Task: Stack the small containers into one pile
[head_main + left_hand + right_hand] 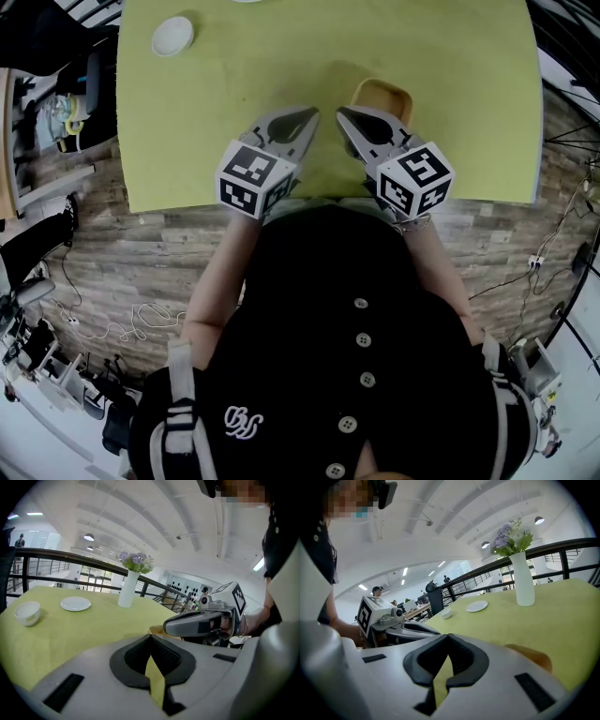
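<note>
Head view: both tongs, left (309,117) and right (345,118), are closed on nothing, tips nearly meeting above the worktop's (450,112) near edge, seemingly parked. A tan container (384,96) sits just beside the right tongs; a white bowl (172,36) stands well apart at the far corner.

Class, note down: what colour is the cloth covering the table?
The cloth is plain yellow-green, clearest in the head view.

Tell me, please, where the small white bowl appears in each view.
Head view: the small white bowl sits upper left.
Left gripper view: bowl at far left, beside the white plate.
Right gripper view: bowl mid-frame, left of the plate.
Shared landmark: green table.
</note>
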